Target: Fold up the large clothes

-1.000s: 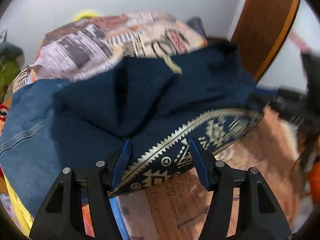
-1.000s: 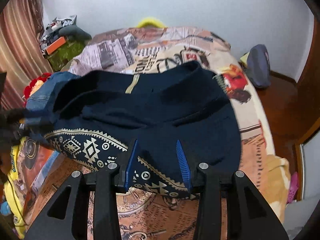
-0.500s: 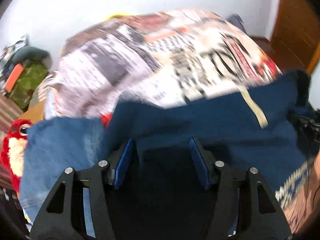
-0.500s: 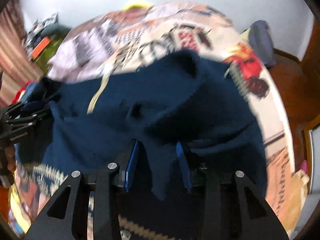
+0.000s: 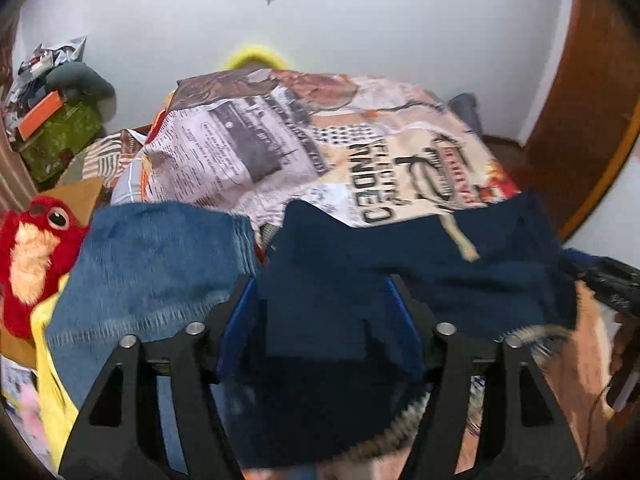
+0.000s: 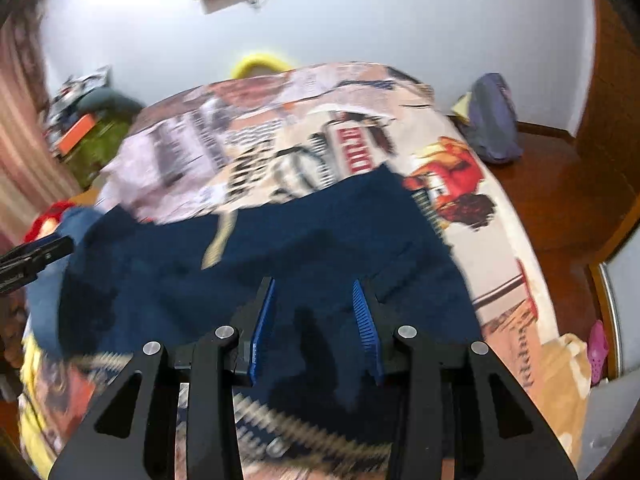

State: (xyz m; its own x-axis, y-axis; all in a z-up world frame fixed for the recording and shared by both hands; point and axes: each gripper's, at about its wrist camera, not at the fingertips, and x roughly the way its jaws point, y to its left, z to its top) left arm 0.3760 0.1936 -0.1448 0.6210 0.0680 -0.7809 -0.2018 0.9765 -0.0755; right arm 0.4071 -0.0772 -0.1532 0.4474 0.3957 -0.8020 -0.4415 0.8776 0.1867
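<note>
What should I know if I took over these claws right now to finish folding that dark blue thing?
Left claw: jaws have just been opening, navy garment between them, apparently let go.
Right claw: seems shut on the garment.
The garment lies bunched on the bed, beside the jeans.
Done: one fold looks started; blur hides how neat.
Left: flatten it, fold again, let go.

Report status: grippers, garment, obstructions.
Left gripper just opened wider, navy garment between its jaws. Right gripper over the garment, grip unclear. Jeans alongside.
</note>
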